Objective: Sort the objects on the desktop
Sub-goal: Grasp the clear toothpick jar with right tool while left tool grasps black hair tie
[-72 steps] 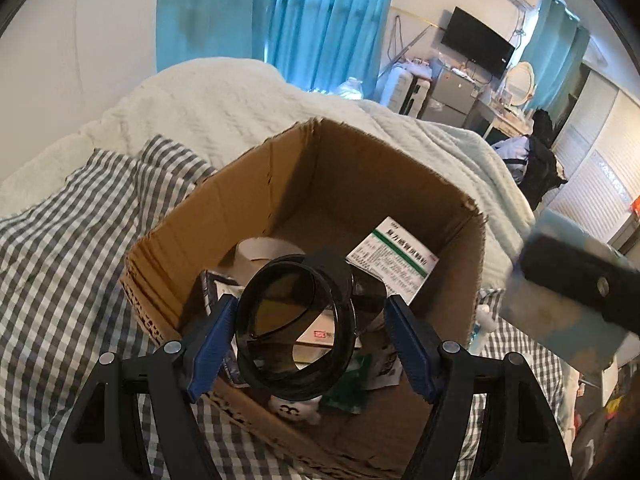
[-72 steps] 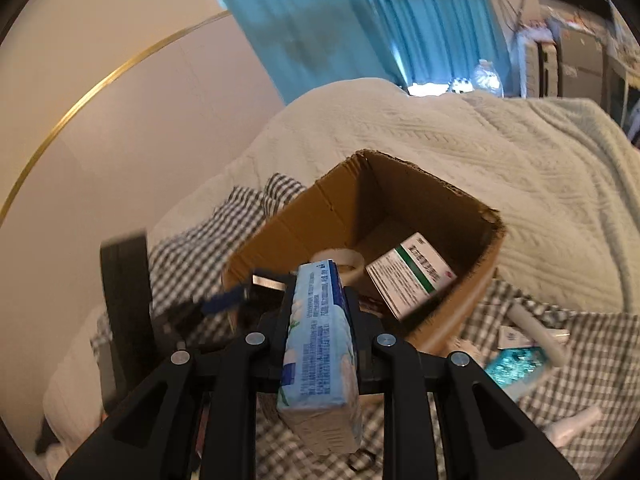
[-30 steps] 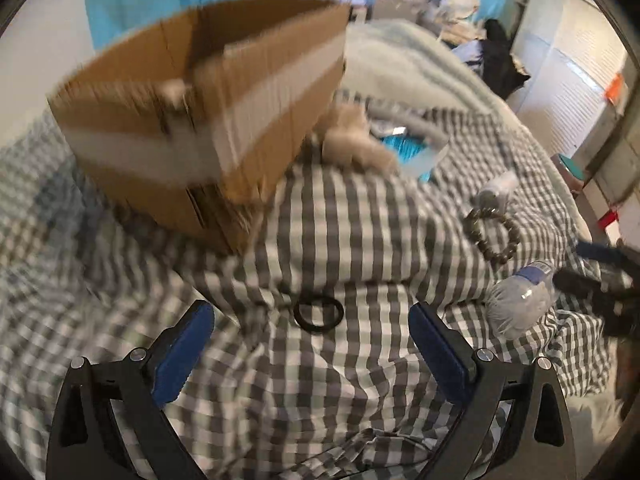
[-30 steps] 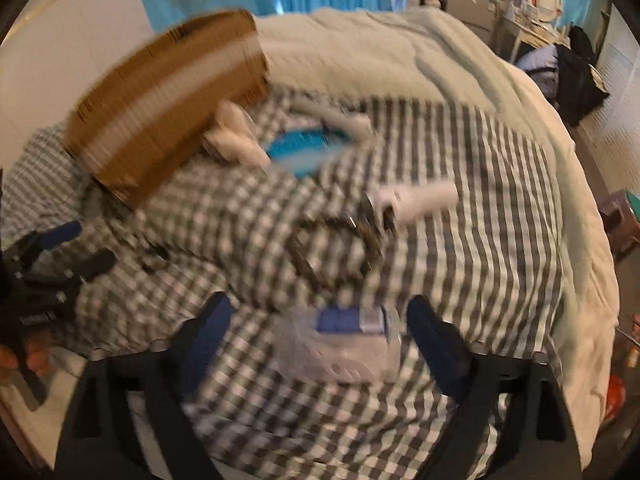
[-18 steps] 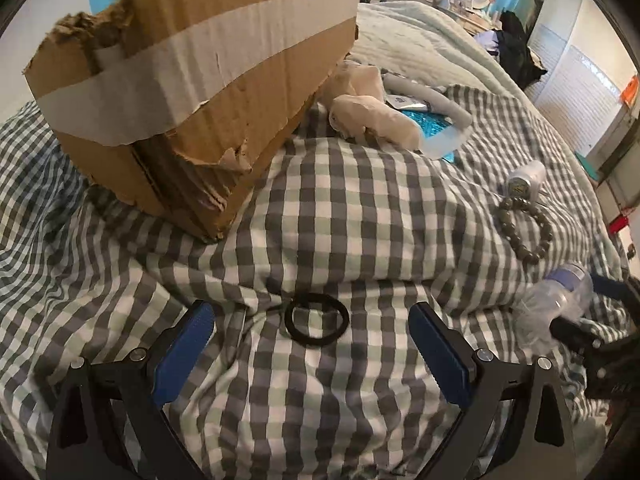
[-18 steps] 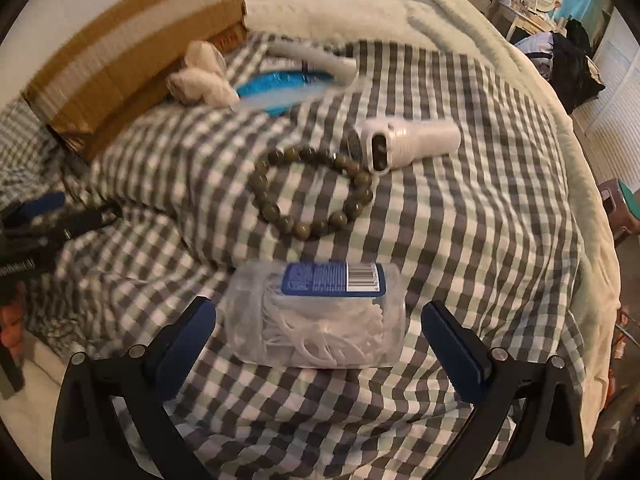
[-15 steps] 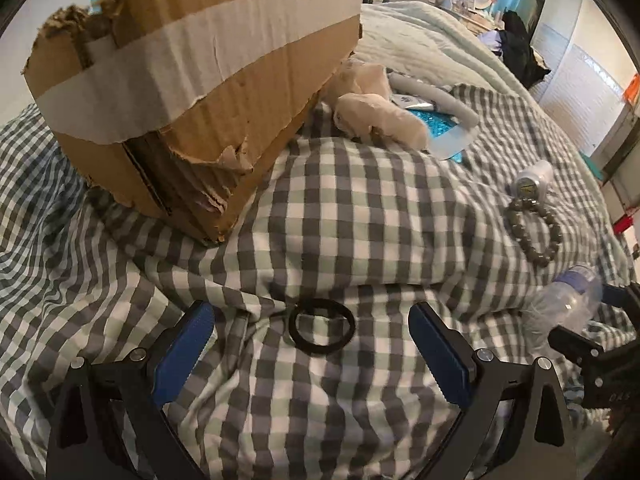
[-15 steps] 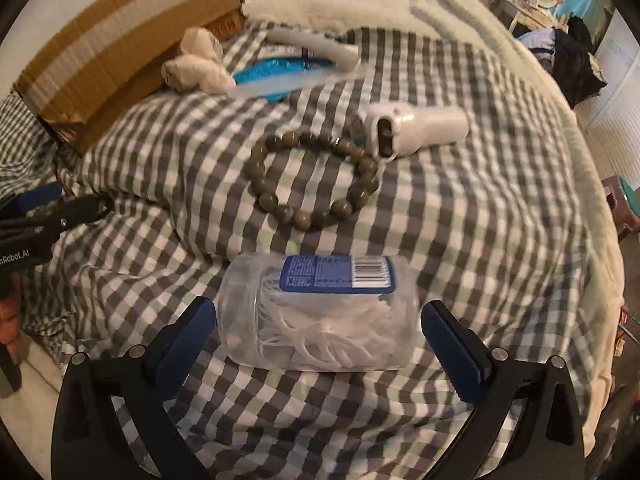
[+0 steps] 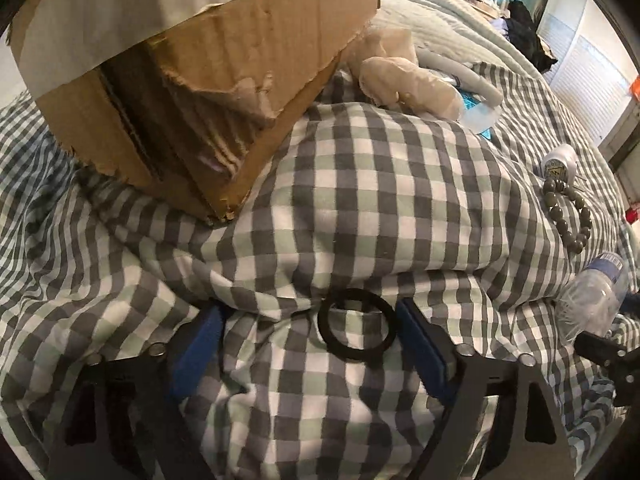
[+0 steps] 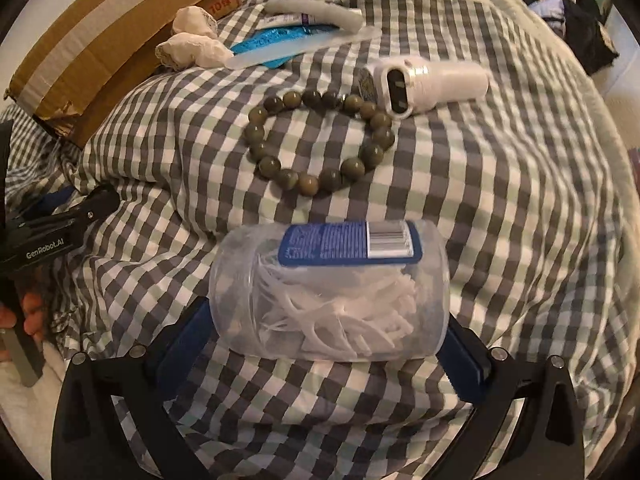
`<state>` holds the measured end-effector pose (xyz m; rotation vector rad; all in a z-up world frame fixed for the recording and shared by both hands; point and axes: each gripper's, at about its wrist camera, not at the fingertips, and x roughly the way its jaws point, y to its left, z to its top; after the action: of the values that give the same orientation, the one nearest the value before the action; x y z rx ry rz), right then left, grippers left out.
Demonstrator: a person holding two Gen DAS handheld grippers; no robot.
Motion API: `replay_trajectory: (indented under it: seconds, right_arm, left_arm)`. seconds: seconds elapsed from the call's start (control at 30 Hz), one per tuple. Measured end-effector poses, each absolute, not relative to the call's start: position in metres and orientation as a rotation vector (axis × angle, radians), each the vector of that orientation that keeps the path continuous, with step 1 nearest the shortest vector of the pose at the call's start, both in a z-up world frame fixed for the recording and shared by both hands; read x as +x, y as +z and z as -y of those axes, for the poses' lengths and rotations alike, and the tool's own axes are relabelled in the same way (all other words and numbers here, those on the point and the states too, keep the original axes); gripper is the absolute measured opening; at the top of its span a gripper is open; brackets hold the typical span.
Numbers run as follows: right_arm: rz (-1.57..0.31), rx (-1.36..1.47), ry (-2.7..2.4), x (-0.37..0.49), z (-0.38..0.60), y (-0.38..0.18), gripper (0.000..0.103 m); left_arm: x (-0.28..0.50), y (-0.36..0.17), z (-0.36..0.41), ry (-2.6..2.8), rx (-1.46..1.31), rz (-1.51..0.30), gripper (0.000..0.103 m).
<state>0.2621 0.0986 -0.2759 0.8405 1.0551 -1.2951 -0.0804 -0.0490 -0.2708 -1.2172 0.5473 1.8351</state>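
My left gripper (image 9: 310, 330) is closing around the black ring (image 9: 357, 325), pads not yet gripping. My right gripper (image 10: 324, 344) stands released astride the floss-pick jar (image 10: 330, 292), bead bracelet (image 10: 320, 144) at twelve o'clock.

Right tool (image 10: 326, 344) spread wide around a clear jar of floss picks (image 10: 330, 292) lying sideways on a checked bedspread (image 10: 500, 200), bead bracelet (image 10: 320, 142) beyond, white handheld device (image 10: 432, 82), cardboard box (image 10: 108, 40) upper left

White lettering "GenRobot.AI" runs along the black left claw (image 10: 60, 216) at nine o'clock in the right wrist view. The cardboard box (image 10: 116, 36) at eleven o'clock carries red print, "10" legible. The plastic jar (image 10: 332, 292)'s blue label is too small to read.
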Motion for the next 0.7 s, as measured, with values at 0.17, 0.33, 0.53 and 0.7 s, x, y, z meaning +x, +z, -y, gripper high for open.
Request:
replay_trajectory:
  seconds: [0.17, 0.33, 0.53, 0.7]
  right_arm:
    - [-1.056, 0.823, -1.299, 0.263, -0.102, -0.275, 0.093]
    - [-1.038, 0.836, -1.305, 0.261, -0.104, -0.275, 0.092]
    - [-1.029, 0.840, -1.303, 0.259, -0.107, -0.274, 0.092]
    - [-1.004, 0.847, -1.296, 0.258, -0.110, -0.272, 0.092]
  left_arm:
    - [-0.084, -0.267, 0.057, 1.837, -1.227, -0.566, 0.049]
    - [-0.086, -0.263, 0.060, 1.826, -1.225, -0.556, 0.030]
    - [-0.091, -0.257, 0.064, 1.817, -1.233, -0.508, 0.009]
    - [-0.088, -0.245, 0.068, 1.789, -1.213, -0.470, 0.008]
